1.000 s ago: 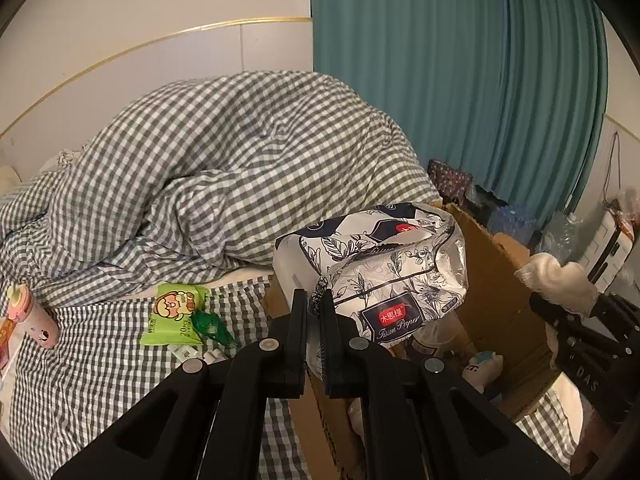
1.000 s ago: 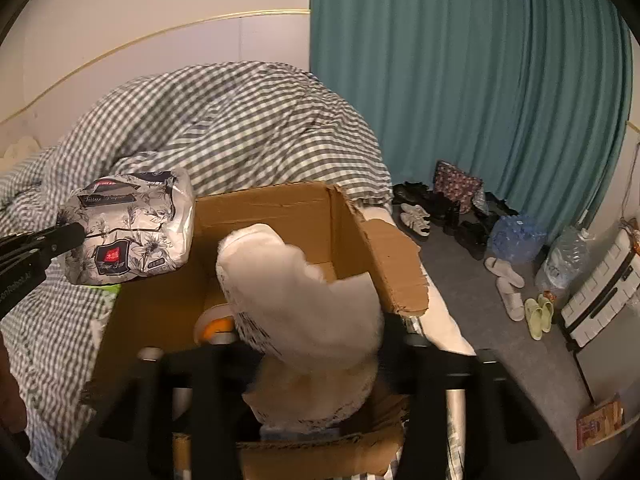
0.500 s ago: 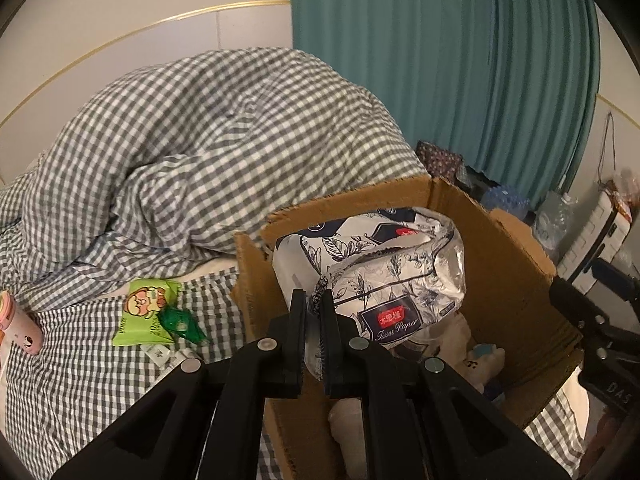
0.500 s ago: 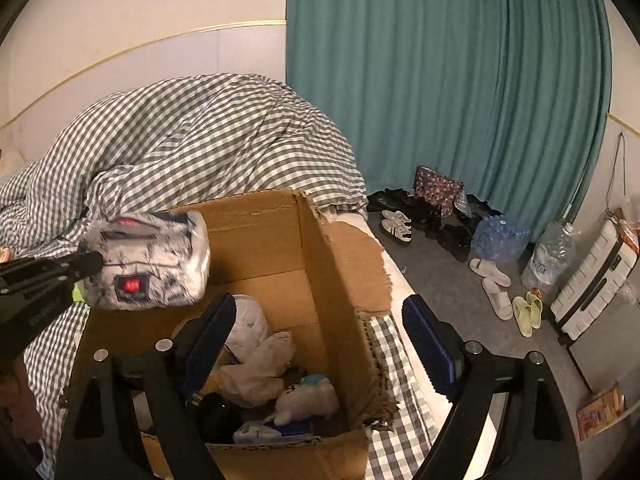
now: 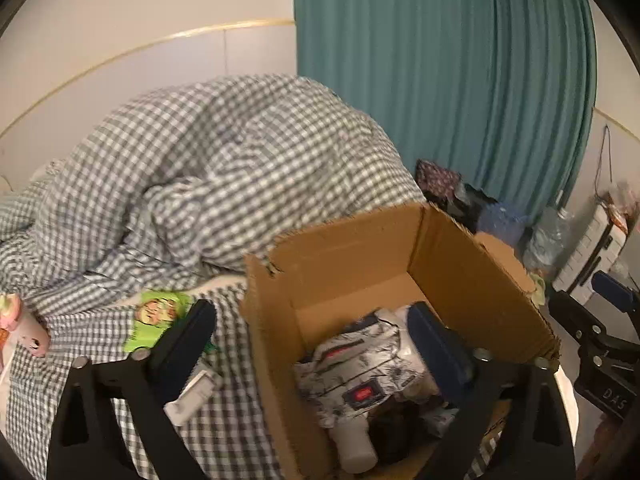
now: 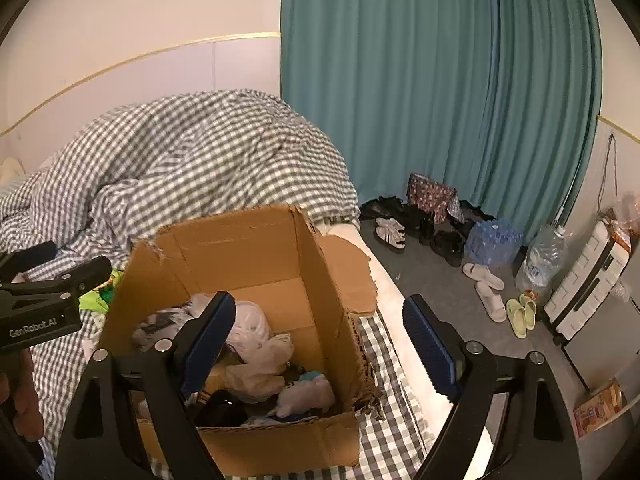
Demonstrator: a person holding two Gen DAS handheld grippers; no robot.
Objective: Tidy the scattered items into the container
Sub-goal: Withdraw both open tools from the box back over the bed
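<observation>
An open cardboard box (image 5: 360, 248) (image 6: 248, 248) stands on the checked bed. My left gripper (image 5: 314, 340) hangs over its left wall with jaws opening wide. The floral tissue pack (image 5: 360, 364) lies loose in the box below, and the pads do not touch it. My right gripper (image 6: 318, 340) hovers over the box's near right corner, jaws opening, nothing between them. Under it a white plush (image 6: 256, 344) and a small soft toy (image 6: 308, 392) rest in the box. A green wipes pack (image 5: 154, 316) and a small white tube (image 5: 192, 396) lie on the sheet left of the box.
A heaped checked duvet (image 6: 192, 160) rises behind the box. A pink bottle (image 5: 24, 328) lies at the far left of the bed. Right of the bed are a floor with shoes (image 6: 390, 232), water bottles (image 6: 494, 242), a white suitcase (image 6: 588, 276), and a teal curtain (image 6: 440, 80).
My left gripper has let go of the tissue pack, which dropped into the box. My right gripper released the white plush into the box, and its jaws stand wider.
</observation>
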